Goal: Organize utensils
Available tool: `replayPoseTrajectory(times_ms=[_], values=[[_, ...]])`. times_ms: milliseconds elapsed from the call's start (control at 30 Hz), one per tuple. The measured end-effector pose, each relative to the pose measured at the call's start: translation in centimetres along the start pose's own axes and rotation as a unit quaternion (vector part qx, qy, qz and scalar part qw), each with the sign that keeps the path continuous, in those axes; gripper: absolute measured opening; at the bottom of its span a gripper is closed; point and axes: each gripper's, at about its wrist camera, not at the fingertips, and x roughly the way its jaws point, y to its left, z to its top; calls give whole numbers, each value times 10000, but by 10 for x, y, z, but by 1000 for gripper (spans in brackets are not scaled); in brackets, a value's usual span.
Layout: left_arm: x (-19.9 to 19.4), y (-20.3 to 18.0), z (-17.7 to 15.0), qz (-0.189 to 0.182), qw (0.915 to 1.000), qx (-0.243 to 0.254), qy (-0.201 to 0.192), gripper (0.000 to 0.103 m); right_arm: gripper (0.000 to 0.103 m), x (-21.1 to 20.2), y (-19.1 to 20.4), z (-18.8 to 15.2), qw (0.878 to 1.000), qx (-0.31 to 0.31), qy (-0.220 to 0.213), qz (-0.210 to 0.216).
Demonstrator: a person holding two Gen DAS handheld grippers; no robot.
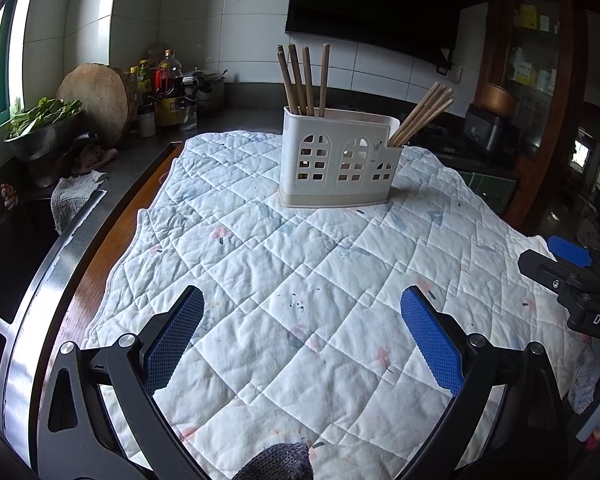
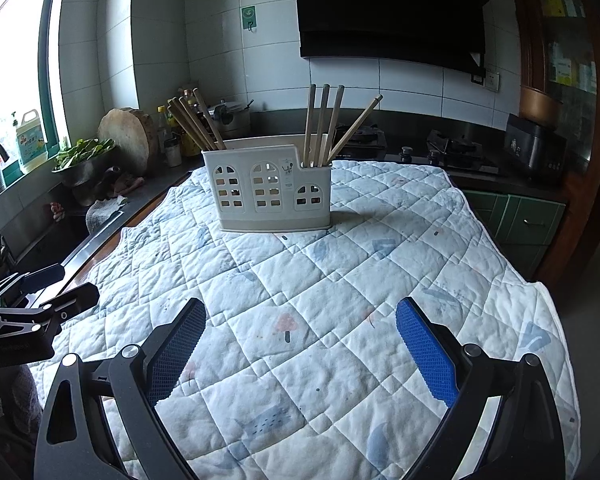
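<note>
- The left gripper (image 1: 301,312) hovers low over the quilted cloth (image 1: 260,264) on the worktop, jaws spread wide and empty.
- The right gripper (image 2: 300,324) hovers beside it, likewise spread, holding nothing.
- Well ahead of both stands the white utensil holder (image 2: 270,192), with chopsticks (image 2: 323,124) upright in its end compartments.
- Beyond: tiled wall, window at far left, gas hob (image 2: 455,152).

chopsticks (image 2: 323,124) in holder (image 2: 268,192), on quilt (image 2: 339,300)

White tiled walls (image 2: 160,40), bright window (image 2: 12,60) at left, dark range hood (image 2: 391,12) upper centre, green cabinets (image 2: 515,220) right, wood cupboard (image 1: 539,80) far right.
</note>
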Motion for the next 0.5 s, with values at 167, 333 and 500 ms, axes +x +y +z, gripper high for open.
replayPoseTrajectory(times_ms=[167,333,500], values=[[0,-1,-1,-11,10000,21,23,98,93,0,0,0,10000,2,-2,1],[0,-1,-1,-11,10000,16,25,98,93,0,0,0,10000,7,1,9],[0,-1,-1,-14,10000,16,42,98,93,0,0,0,10000,-5,2,12]])
